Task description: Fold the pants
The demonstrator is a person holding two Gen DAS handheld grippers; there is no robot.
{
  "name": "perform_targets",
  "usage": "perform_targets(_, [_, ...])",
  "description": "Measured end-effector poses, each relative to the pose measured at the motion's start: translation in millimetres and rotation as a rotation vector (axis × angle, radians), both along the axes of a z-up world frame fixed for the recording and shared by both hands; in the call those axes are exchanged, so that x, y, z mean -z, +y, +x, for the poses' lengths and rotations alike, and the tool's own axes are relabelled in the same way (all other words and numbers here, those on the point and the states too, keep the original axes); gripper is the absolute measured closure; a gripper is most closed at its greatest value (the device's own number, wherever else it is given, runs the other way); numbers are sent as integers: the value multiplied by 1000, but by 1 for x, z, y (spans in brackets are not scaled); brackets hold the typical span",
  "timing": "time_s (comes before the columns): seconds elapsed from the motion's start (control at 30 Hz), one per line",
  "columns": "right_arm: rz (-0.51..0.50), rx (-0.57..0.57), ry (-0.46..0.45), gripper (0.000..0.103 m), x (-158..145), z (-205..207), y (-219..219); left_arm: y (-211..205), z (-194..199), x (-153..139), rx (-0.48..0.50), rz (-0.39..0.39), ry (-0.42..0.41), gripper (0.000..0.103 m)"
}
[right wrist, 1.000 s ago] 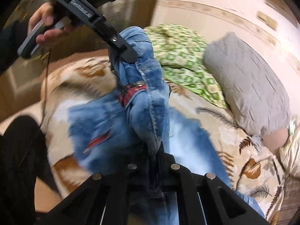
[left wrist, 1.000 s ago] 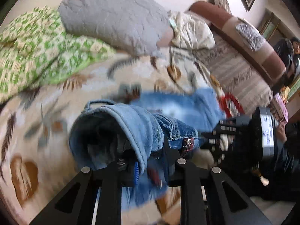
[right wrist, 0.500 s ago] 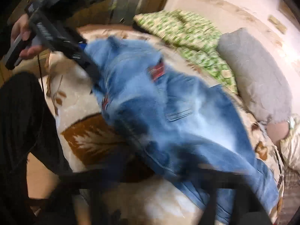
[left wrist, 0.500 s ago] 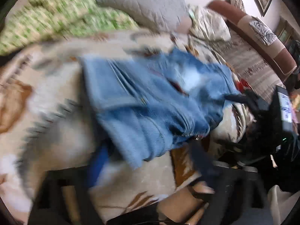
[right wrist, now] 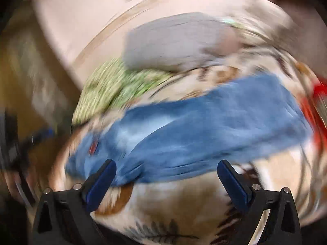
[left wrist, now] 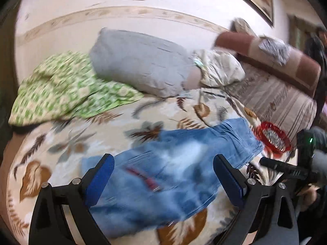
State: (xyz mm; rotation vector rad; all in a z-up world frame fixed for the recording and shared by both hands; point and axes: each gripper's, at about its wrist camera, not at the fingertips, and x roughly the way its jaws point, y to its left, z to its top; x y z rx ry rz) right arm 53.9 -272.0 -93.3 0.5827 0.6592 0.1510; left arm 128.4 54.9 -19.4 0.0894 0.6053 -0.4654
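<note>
One pair of jeans (left wrist: 173, 163) flat on bedspread (left wrist: 67, 143), one grey pillow (left wrist: 141, 63), left gripper (left wrist: 163, 169) and right gripper (right wrist: 166, 173) fingers apart

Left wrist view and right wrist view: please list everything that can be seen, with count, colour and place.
jeans: one, blue, spread on the bed
bedspread: one, cream with brown leaves, under the jeans
pillow: one, grey, by the wall
blanket: one, green and white, beside the pillow
basket: one, red, past the jeans' far end
sofa: one, brown and striped, beyond the bed
left gripper: black, blue pads, open
right gripper: same, open
</note>
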Motion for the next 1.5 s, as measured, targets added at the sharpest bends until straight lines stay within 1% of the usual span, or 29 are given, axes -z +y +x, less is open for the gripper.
perform_targets(0.07, [92,122,25,2,9,-6,-26,-35,1,4,43,78,-28,5])
perform_targets(0.1, [129,191,41,2,13,-10,-38,-44,1,5,61,90,-34,2])
perform_targets(0.13, [155,234,50,2,16,-11,-48,-55,1,6,86,97,-32,1])
perform_targets(0.2, [220,334,70,2,23,-16,-70,-78,8,8,143,100,0,1])
perform_targets(0.27, [272,393,97,2,31,-18,-87,-95,19,4,196,93,35,1])
perform_targets(0.3, [315,428,105,2,37,-18,-95,-104,25,2,221,89,57,1])
perform_targets(0.37, [345,487,124,2,44,-18,-106,-123,42,-2,262,85,111,1])
perform_targets(0.53, [444,566,122,2,58,-12,-123,-167,92,-6,363,77,261,1])
perform_targets(0.6, [463,589,127,2,62,-7,-126,-185,110,-7,416,97,284,1])
perform_targets(0.7, [470,615,133,2,65,-2,-133,-203,128,-3,489,153,275,1])
perform_targets(0.77, [445,625,141,1,63,6,-135,-217,141,3,562,195,284,1])
perform_targets(0.87, [421,641,164,1,62,18,-137,-239,153,19,662,319,268,1])
perform_targets(0.97, [435,686,175,1,63,26,-141,-259,164,41,778,452,305,1])
perform_targets(1.0, [436,699,180,1,63,31,-142,-264,168,47,812,477,325,1])
perform_targets(1.07, [422,713,195,1,64,39,-142,-272,174,56,871,489,360,1])
perform_targets(1.2, [407,743,211,1,64,51,-143,-283,191,72,968,454,488,1])
perform_targets(1.3, [403,755,200,2,64,57,-144,-290,199,88,1006,480,535,1])
perform_targets(1.33, [402,754,192,4,64,58,-143,-293,203,95,1018,484,563,1])
perform_targets(1.37, [401,750,187,10,63,59,-143,-296,206,100,1021,484,581,1])
perform_targets(1.5, [378,739,183,18,66,62,-144,-310,216,126,1037,476,658,1])
